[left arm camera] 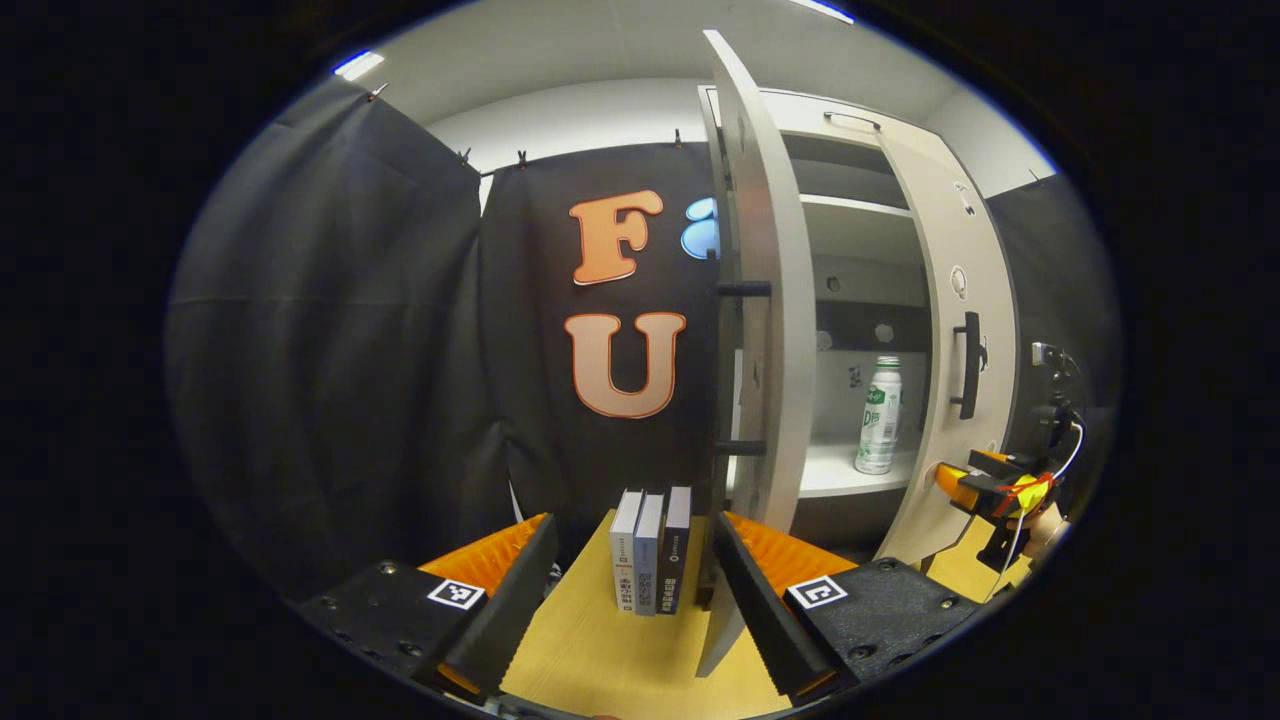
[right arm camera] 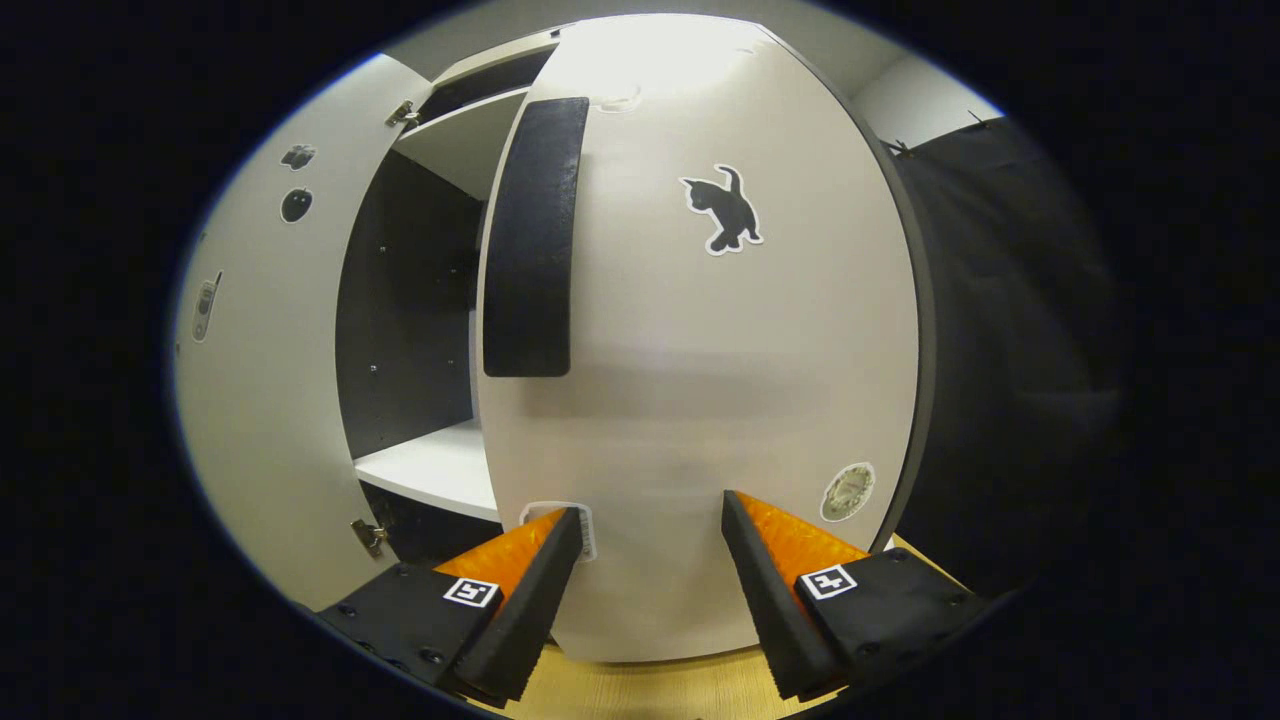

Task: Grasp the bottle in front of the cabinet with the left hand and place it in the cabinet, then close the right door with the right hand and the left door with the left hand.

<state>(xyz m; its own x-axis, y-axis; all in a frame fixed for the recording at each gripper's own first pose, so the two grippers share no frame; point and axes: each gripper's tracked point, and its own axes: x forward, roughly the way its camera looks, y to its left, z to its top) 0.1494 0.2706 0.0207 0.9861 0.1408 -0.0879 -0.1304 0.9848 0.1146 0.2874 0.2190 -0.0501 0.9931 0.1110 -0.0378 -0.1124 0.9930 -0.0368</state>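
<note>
A white bottle (left arm camera: 880, 415) with a green label stands upright on the cabinet's lower shelf (left arm camera: 830, 470). The left door (left arm camera: 765, 300) stands open, edge-on to the left gripper view. My left gripper (left arm camera: 642, 600) is open and holds nothing, low over the table in front of that door's edge. The right door (right arm camera: 700, 350), with a black handle (right arm camera: 530, 240) and a cat sticker (right arm camera: 725, 210), is partly swung in. My right gripper (right arm camera: 650, 515) is open, its fingertips (right arm camera: 568, 525) at the door's lower outer face. The right gripper (left arm camera: 1000, 490) also appears in the left gripper view, beside the right door (left arm camera: 955, 350).
Three books (left arm camera: 650, 565) stand upright on the wooden table (left arm camera: 600, 660) just ahead of my left gripper, beside the left door's bottom edge. Black cloth walls hang to the left and right. The left door's inner face (right arm camera: 260, 380) bears small stickers.
</note>
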